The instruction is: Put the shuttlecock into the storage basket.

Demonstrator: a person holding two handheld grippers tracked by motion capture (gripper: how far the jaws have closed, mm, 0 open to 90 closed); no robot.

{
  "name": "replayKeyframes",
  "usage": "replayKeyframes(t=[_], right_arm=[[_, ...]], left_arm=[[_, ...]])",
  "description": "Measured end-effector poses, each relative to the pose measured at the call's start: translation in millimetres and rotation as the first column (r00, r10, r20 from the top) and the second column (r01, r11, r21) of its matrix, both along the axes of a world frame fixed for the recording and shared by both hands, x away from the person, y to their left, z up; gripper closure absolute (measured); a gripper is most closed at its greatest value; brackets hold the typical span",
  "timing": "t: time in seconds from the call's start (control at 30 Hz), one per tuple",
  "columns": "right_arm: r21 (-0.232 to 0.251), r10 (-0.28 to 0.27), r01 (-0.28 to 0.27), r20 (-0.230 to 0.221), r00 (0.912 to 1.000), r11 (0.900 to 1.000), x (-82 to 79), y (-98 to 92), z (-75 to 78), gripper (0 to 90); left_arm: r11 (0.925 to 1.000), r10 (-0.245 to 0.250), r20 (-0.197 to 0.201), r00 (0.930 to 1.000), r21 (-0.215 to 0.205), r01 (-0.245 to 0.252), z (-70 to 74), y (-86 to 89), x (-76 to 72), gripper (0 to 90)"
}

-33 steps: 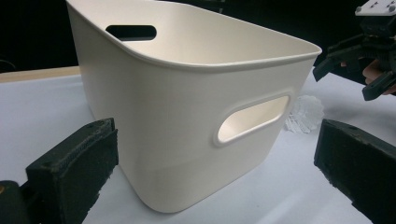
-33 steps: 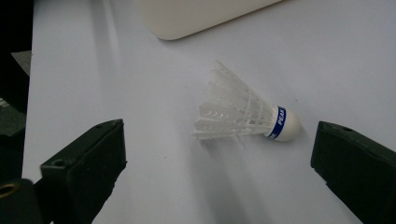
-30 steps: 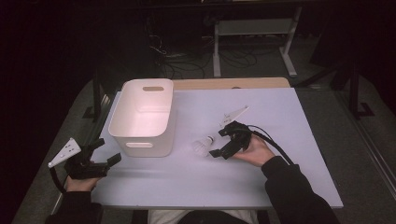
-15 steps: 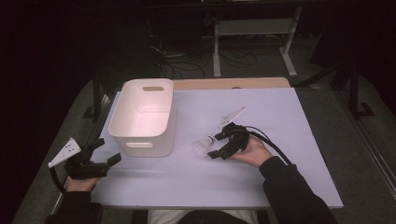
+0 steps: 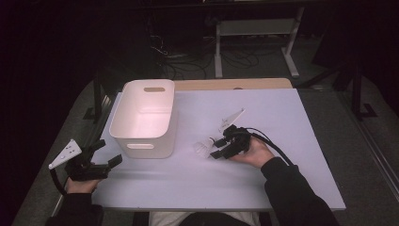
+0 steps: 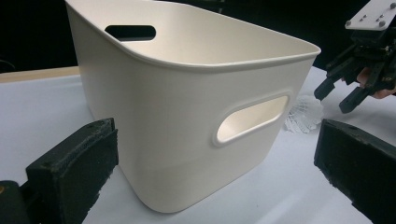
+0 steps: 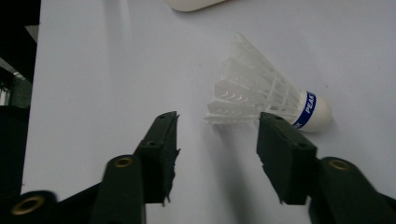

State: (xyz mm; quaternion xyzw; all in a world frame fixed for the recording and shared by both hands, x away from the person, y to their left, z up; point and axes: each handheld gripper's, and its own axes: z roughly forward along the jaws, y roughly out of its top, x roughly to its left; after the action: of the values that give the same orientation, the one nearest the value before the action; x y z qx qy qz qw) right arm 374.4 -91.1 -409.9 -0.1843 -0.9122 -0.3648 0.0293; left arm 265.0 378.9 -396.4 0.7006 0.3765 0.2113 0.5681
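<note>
White bin [image 5: 145,120] on table [image 5: 282,179], left of centre. Right gripper [image 5: 217,147] just right of it, jaws closing around small white shuttlecock [image 5: 202,148], not visibly clamped. Left gripper [image 5: 106,153] resting at table's left edge, jaws apart, pointing toward bin.

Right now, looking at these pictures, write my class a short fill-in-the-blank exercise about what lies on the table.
1. The white bin stands on the table with ____ inside it.
2. The shuttlecock lies on its ____ on the white table.
3. The band around the shuttlecock's cork is ____.
4. The jaws of the left gripper stand ____, facing the bin.

Missing words: nothing; side; blue; open
</note>
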Motion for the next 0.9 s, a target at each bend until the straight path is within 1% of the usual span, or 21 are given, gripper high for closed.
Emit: replayKeyframes(t=[0.03,0.13,0.2,0.23,0.33,0.37,0.5,0.63,0.77,0.87,0.9], right_arm=[[-0.010,0.007,-0.007,-0.001,1.0000,1.000,0.7,0.7,-1.9,61.7],[-0.018,0.010,-0.009,0.005,0.9999,1.000,1.4,1.8,-3.4,68.0],[-0.022,0.014,-0.014,0.007,0.9999,1.000,1.8,2.2,-4.1,68.0],[-0.027,0.024,-0.024,0.010,0.9997,0.999,2.6,3.7,-5.8,79.4],[-0.028,0.039,-0.039,0.006,0.9992,0.999,3.2,5.5,-7.2,86.3],[-0.031,0.043,-0.043,0.012,0.9990,0.999,3.4,6.3,-7.8,87.9],[-0.046,0.052,-0.051,0.014,0.9986,0.998,4.6,9.5,-10.4,88.8],[-0.050,0.057,-0.056,0.010,0.9984,0.997,5.9,13.9,-12.9,88.9],[-0.050,0.061,-0.060,0.009,0.9981,0.997,7.8,20.3,-14.1,88.9],[-0.042,0.063,-0.063,0.014,0.9979,0.997,8.7,24.0,-13.8,88.9],[-0.039,0.069,-0.068,0.022,0.9974,0.997,9.3,28.0,-13.2,88.9]], left_arm=[[1.0000,0.000,0.000,1.0000,-0.003,0.000,0.0,-0.2,-0.1,0.0],[1.0000,0.000,-0.001,1.0000,0.000,0.000,-0.1,-0.1,-0.1,0.0],[1.0000,0.000,-0.001,1.0000,0.000,0.000,-0.1,-0.1,-0.1,0.0],[1.0000,-0.001,0.000,1.0000,0.002,0.001,-0.1,-0.1,0.0,0.0],[1.0000,-0.001,0.000,1.0000,0.001,0.001,-0.1,-0.1,0.0,0.0],[1.0000,-0.001,0.000,1.0000,0.001,0.001,-0.1,-0.1,-0.1,0.0],[1.0000,-0.002,-0.001,1.0000,0.001,0.002,-0.1,-0.3,0.0,0.0],[1.0000,-0.001,-0.001,1.0000,0.001,0.001,-0.2,-0.3,0.0,0.0],[1.0000,-0.002,-0.001,1.0000,0.000,0.002,-0.1,-0.3,-0.1,0.0],[1.0000,-0.002,-0.001,1.0000,0.000,0.002,-0.1,-0.3,-0.1,0.0],[1.0000,-0.003,-0.001,1.0000,0.000,0.003,-0.2,-0.1,0.0,0.0]])
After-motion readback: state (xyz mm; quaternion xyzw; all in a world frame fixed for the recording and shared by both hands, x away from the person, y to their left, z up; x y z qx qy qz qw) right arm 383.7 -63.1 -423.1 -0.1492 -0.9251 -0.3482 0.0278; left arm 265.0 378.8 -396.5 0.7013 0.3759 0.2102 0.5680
